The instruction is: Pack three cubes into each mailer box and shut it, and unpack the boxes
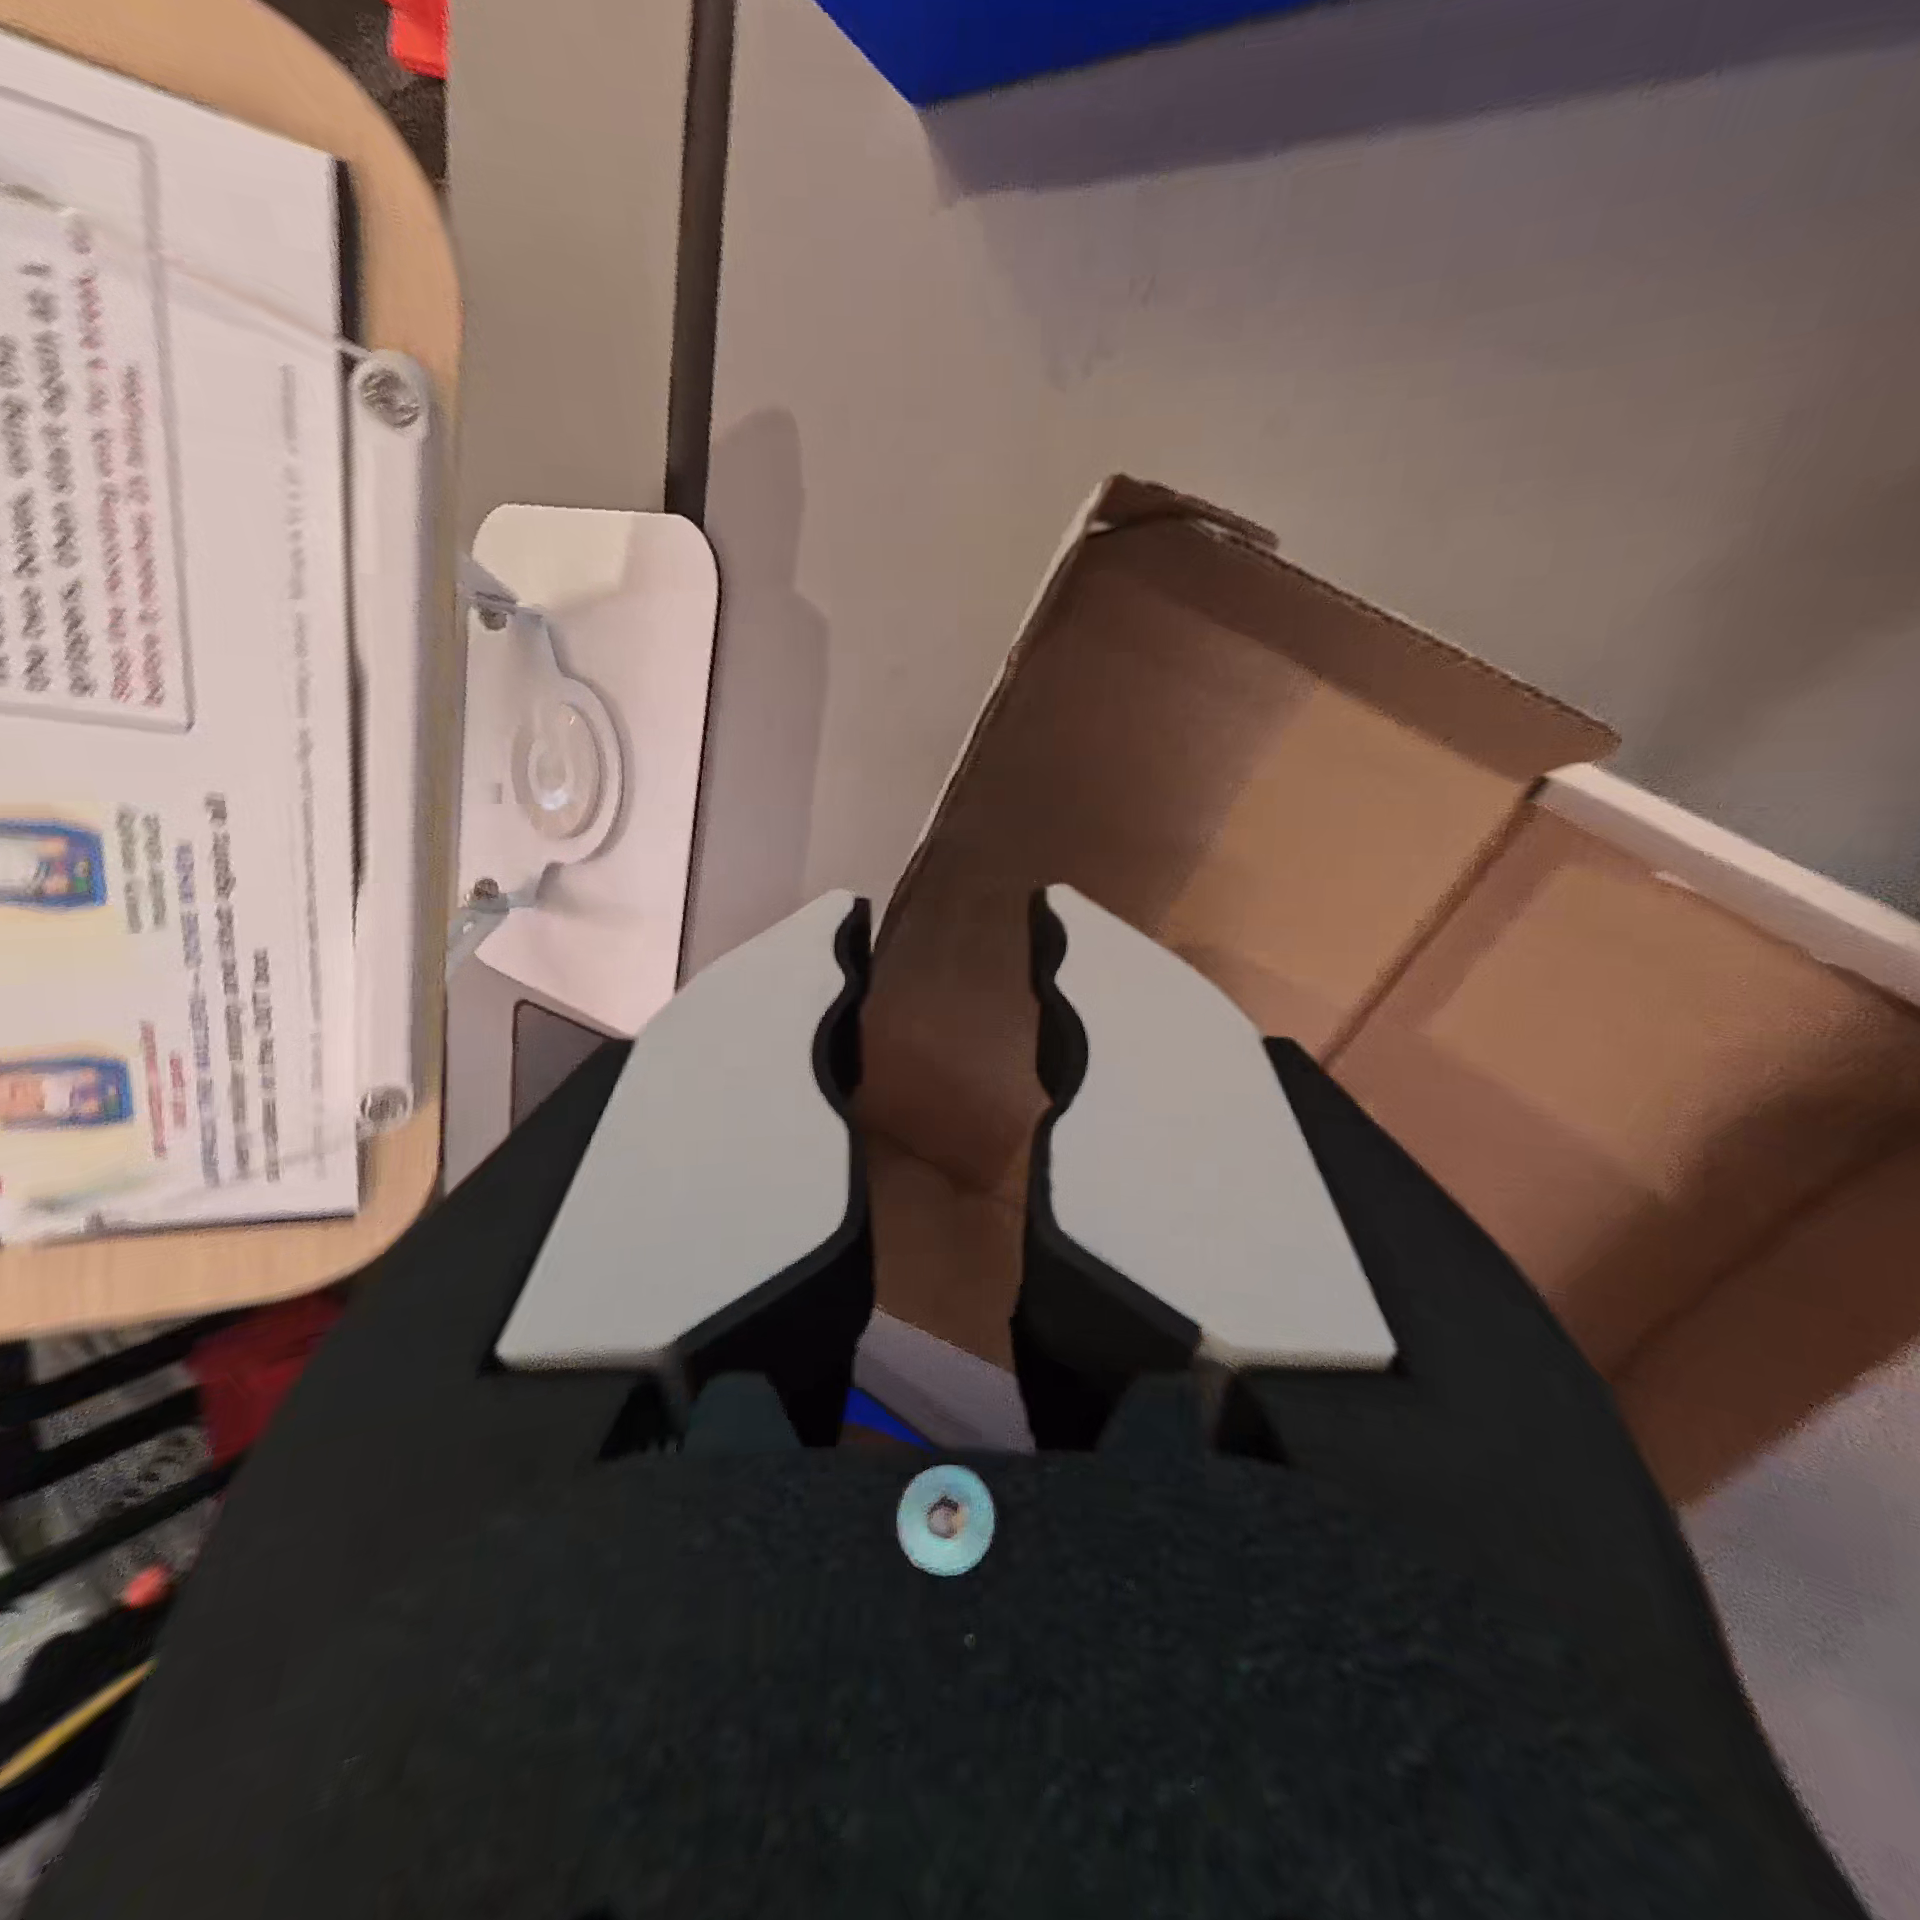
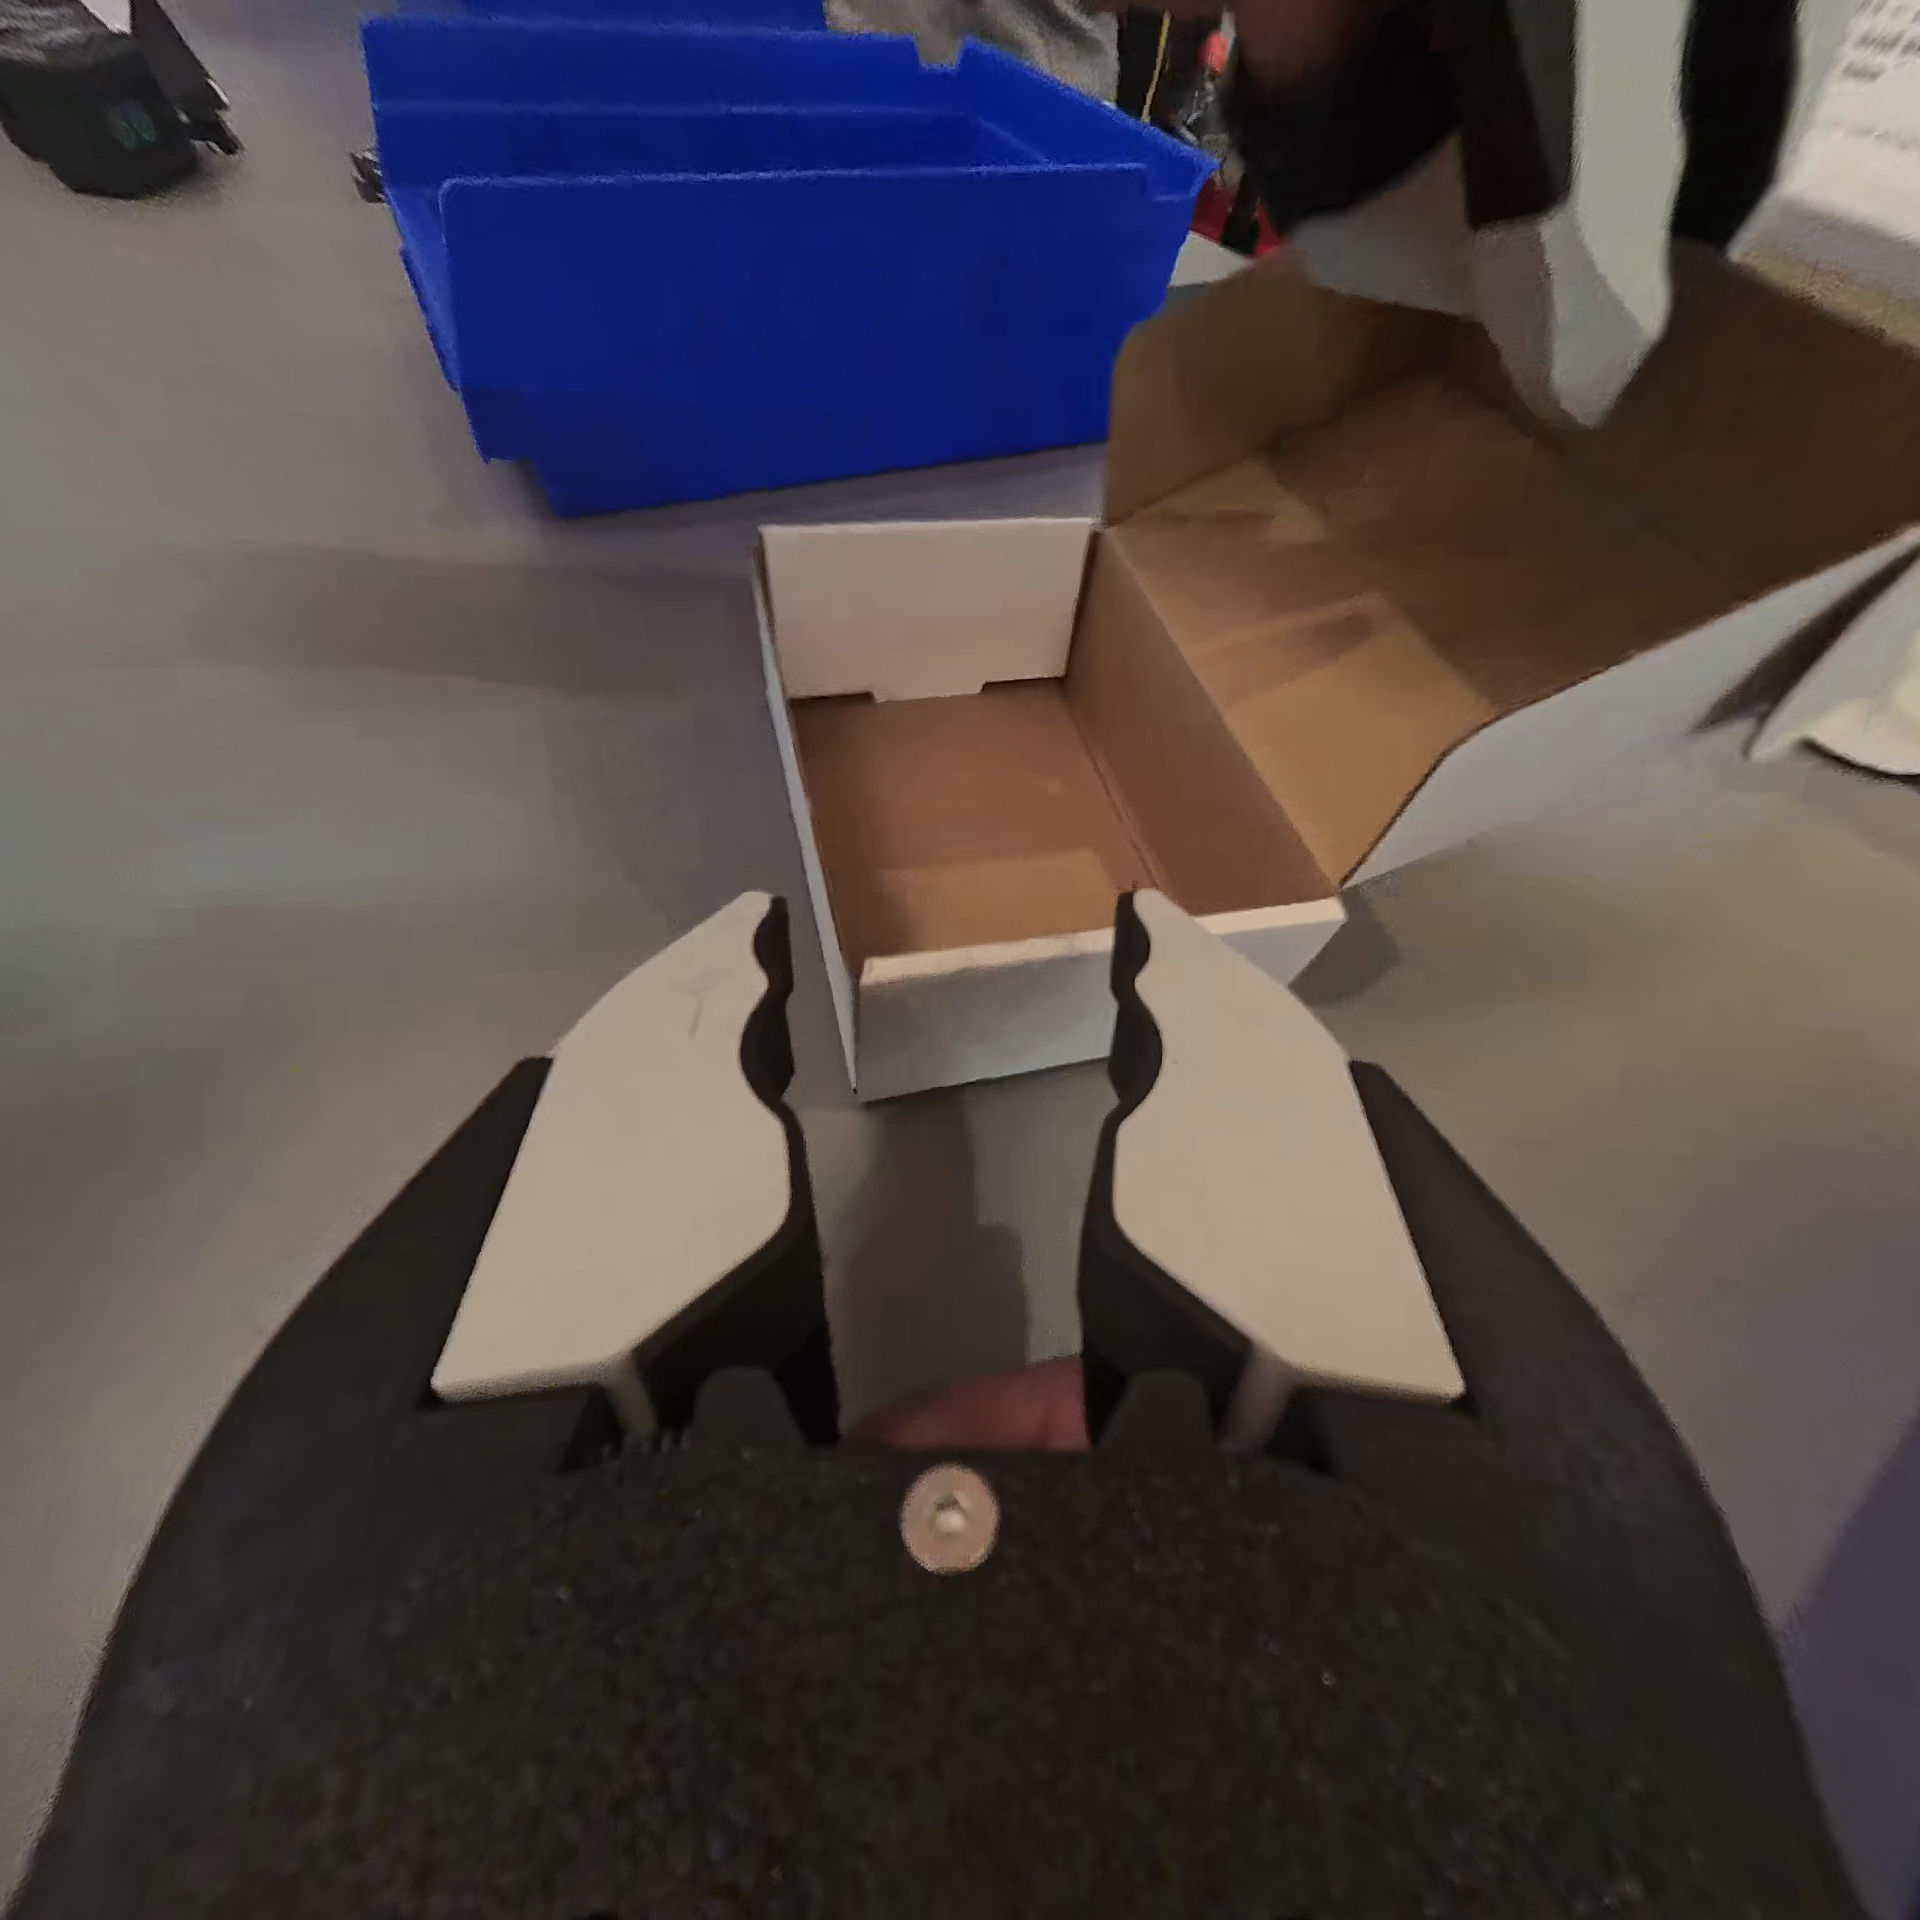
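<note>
Grey table (image 2: 312, 727) carrying blue bin (image 2: 790, 301) behind mailer box (image 2: 966, 821), sitting open, empty, lid flopping back. Left gripper (image 1: 951, 925) hovering over lid, jaws parted, gripping nothing. Right gripper (image 2: 951, 935) gaping, empty too. Guessing packing's starting; no cubes showing, fetching one's next.

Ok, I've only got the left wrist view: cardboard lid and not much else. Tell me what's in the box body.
Observer: In the right wrist view the mailer box lies open and empty: bare brown floor, no cubes.
Operator: Give me the bin's place.
Observer: The blue bin stands on the table beyond the box's far wall, apart from it.
Operator: Now report the right claw.
Observer: The right claw is open and holds nothing, poised at the box's near wall.
</note>
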A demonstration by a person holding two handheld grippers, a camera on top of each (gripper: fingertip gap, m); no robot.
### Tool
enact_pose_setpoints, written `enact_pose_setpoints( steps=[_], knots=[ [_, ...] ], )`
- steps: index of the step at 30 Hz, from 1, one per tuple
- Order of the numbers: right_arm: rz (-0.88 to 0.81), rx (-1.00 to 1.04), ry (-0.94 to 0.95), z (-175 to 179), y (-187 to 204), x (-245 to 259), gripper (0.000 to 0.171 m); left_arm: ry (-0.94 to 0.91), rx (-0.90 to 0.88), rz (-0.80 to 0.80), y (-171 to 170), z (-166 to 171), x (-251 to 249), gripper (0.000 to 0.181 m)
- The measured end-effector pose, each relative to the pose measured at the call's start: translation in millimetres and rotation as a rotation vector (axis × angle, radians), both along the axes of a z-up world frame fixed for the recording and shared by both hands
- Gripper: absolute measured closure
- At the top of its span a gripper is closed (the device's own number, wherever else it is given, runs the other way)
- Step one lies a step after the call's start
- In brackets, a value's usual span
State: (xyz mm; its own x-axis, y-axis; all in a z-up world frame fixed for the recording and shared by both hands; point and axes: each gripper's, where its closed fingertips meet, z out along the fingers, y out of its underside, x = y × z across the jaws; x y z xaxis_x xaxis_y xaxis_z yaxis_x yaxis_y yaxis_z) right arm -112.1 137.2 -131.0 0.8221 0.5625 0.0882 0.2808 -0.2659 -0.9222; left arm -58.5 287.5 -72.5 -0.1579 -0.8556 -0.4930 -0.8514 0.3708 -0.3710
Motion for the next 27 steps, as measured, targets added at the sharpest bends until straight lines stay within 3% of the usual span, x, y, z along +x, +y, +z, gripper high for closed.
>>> enact_pose_setpoints(
  steps=[3,7,10,14,18,22,27],
  knots=[
    [-0.044,0.005,-0.011,1,2,5,0.110,-0.134,-0.047,0.048,-17,28,-27,0.135],
    [-0.070,0.082,-0.061,11,7,15,0.114,-0.355,-0.116,0.132,-44,54,-83,0.132],
    [0.042,0.066,-0.041,12,12,21,0.120,-0.552,-0.237,0.199,-77,61,-123,0.133],
    [0.095,-0.080,-0.052,-13,30,41,0.121,-0.685,-0.390,0.330,-118,38,-165,0.137],
    [0.150,-0.152,0.047,-18,20,27,0.126,-0.713,-0.485,0.415,-156,2,-189,0.139],
    [0.115,-0.070,-0.022,-9,18,23,0.124,-0.749,-0.479,0.487,-169,-20,-211,0.142],
    [0.224,0.018,-0.044,1,18,19,0.127,-0.869,-0.579,0.522,-168,-27,-223,0.144]
  ],
)
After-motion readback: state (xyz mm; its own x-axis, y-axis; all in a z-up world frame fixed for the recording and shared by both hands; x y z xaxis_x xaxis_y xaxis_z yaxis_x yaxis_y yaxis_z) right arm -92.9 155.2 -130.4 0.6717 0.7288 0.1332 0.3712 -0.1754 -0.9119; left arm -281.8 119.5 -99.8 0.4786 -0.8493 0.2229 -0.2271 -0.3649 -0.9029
